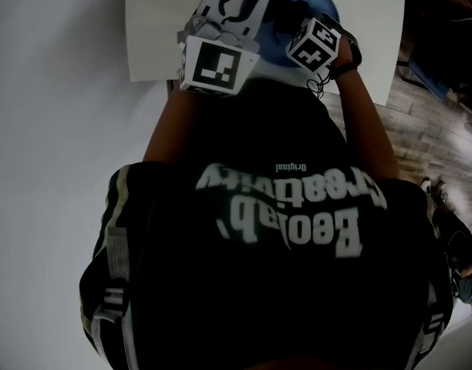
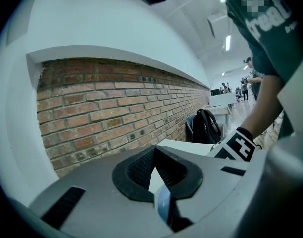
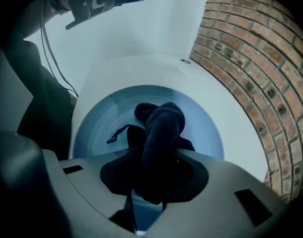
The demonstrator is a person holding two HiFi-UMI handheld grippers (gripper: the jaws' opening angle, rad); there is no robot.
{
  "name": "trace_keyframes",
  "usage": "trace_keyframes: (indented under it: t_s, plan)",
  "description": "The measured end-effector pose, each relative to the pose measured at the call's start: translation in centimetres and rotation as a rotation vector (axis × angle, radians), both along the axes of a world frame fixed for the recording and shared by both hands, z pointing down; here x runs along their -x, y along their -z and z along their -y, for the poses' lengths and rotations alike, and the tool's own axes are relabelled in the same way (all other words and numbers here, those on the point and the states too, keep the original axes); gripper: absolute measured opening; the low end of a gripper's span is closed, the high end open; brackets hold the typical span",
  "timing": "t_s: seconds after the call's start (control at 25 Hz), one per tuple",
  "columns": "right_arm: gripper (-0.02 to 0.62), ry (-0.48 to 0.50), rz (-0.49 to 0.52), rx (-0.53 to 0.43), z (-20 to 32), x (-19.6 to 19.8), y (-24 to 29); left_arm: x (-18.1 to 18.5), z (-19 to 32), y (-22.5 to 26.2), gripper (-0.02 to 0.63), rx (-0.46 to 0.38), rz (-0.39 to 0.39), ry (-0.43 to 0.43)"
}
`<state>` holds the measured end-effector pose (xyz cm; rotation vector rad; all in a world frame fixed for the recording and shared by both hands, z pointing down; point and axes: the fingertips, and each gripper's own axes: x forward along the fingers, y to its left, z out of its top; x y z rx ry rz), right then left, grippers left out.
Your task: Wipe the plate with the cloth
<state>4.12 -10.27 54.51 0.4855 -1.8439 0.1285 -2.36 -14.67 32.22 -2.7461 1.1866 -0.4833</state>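
Person in a black shirt [image 1: 282, 268] fills most of the head view. White table [image 1: 159, 37] at 12 o'clock, wood floor [image 1: 440, 137] at 3 o'clock. Brick wall [image 2: 107, 113] behind the table, at 9 o'clock in the left gripper view and 2 o'clock in the right gripper view.

Blue plate [image 3: 97, 128] lies flat on the table. Head view shows only a slice of it at 12–1 o'clock, between the two marker cubes.

Left gripper [image 2: 154, 157] is at the plate's 9 o'clock edge. Its jaws are pinched in, with a thin blue strip of plate rim between them and white table showing through the gap.

Right gripper [image 3: 154, 165] is over the plate middle, jaws clamped on the dark navy cloth [image 3: 161, 125]. The cloth bunches out past the tips onto the plate face, and a loose corner trails toward 9 o'clock.

Black backpack [image 2: 203, 125] is on the floor by the wall, at 3 o'clock in the left gripper view.
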Motion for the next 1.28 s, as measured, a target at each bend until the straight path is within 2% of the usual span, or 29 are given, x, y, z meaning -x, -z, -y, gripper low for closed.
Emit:
trace_keyframes:
  t_s: [0.16, 0.48, 0.6, 0.72, 0.8, 1.0, 1.2, 1.28]
  plan:
    - [0.109, -0.024, 0.01, 0.026, -1.6, 0.0, -0.6, 0.4, -0.5, -0.4, 0.002, 0.003, -0.007, 0.005]
    - [0.109, -0.051, 0.055, 0.065, -1.5, -0.6, -0.6, -0.1, -0.9, 0.6, 0.002, -0.011, -0.014, 0.01]
    - [0.107, -0.047, 0.04, 0.024, -1.4, -0.4, -0.2, -0.1, -1.0, 1.0, 0.002, -0.017, -0.016, 0.012]
    - [0.102, -0.061, 0.047, -0.081, -0.8, -0.2, 0.7, -0.2, -1.0, 1.4, 0.002, -0.023, -0.018, 0.012]
    - [0.1, -0.097, 0.088, -0.139, -0.6, 0.0, 1.3, -0.3, -1.1, 1.5, 0.002, -0.032, -0.026, 0.009]
    - [0.1, -0.204, 0.241, -0.198, 0.1, 0.2, 3.9, -0.5, -1.2, 1.6, 0.002, -0.048, -0.035, 0.01]
    - [0.098, -0.327, 0.448, -0.262, 0.8, -0.5, 8.9, -1.0, -1.9, 2.6, 0.002, -0.057, -0.032, 0.01]
    - [0.095, -0.346, 0.517, -0.279, 0.9, -0.7, 10.7, -1.2, -2.0, 2.7, 0.002, -0.06, -0.03, 0.011]
